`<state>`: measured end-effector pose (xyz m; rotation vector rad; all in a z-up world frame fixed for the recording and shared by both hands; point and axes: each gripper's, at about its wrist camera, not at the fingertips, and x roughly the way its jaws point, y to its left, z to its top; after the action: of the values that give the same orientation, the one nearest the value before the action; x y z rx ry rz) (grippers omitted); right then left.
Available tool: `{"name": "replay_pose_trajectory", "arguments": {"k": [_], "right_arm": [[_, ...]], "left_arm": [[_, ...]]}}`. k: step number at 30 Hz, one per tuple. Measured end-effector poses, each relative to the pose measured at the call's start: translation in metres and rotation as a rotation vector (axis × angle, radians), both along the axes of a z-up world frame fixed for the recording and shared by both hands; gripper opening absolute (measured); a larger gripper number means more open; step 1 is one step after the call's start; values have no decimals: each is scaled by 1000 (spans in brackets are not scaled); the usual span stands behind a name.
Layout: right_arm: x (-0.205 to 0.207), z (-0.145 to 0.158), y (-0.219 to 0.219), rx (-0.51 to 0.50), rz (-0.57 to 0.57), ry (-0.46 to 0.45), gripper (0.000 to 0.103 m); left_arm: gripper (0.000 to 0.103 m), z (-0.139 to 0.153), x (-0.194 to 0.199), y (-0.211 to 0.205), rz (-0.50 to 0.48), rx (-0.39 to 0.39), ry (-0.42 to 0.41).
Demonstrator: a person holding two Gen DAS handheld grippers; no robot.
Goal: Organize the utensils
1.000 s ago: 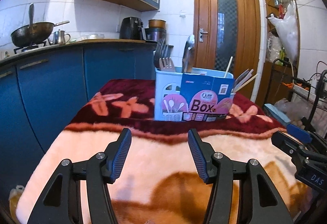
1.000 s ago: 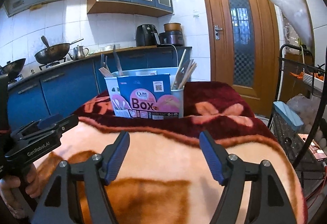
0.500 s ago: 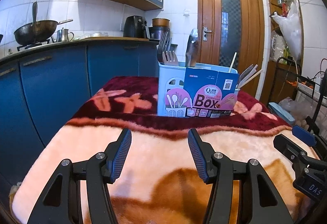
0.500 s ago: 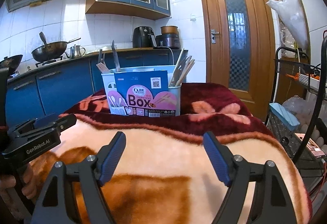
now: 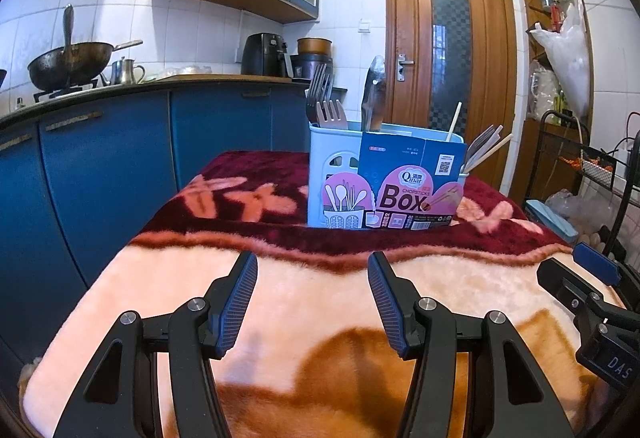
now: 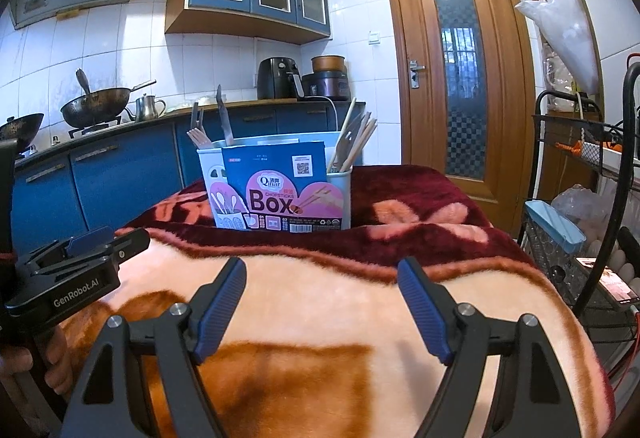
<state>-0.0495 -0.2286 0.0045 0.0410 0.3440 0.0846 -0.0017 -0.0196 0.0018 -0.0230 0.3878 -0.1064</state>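
Observation:
A pale blue utensil holder (image 5: 326, 174) with a blue and pink "Box" label (image 5: 408, 190) stands on the dark red far part of a blanket-covered table (image 5: 312, 302). Forks (image 5: 326, 106), a knife (image 5: 374, 94) and chopsticks (image 5: 486, 150) stand in it. It also shows in the right wrist view (image 6: 280, 186). My left gripper (image 5: 312, 270) is open and empty, low over the peach part of the blanket, well short of the holder. My right gripper (image 6: 322, 278) is open and empty, to the right of the left one.
Blue kitchen cabinets (image 5: 100, 166) with a wok (image 5: 70, 62) stand to the left. A wooden door (image 5: 448, 70) is behind the table. A black wire rack (image 6: 580, 198) with a blue-lidded box (image 6: 554, 224) stands at the table's right edge.
Both views have tilted slightly, so the holder sits a little differently in frame. The right gripper's fingers have spread a little wider. Nothing was picked up or let go.

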Motion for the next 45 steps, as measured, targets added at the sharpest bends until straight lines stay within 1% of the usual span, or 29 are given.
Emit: {"name": "replay_pose_trajectory", "arguments": {"k": [45], "right_arm": [[0,0,1,-12,1,-4,80]], "left_arm": [[59,0,0,0,0,-1,-5]]}}
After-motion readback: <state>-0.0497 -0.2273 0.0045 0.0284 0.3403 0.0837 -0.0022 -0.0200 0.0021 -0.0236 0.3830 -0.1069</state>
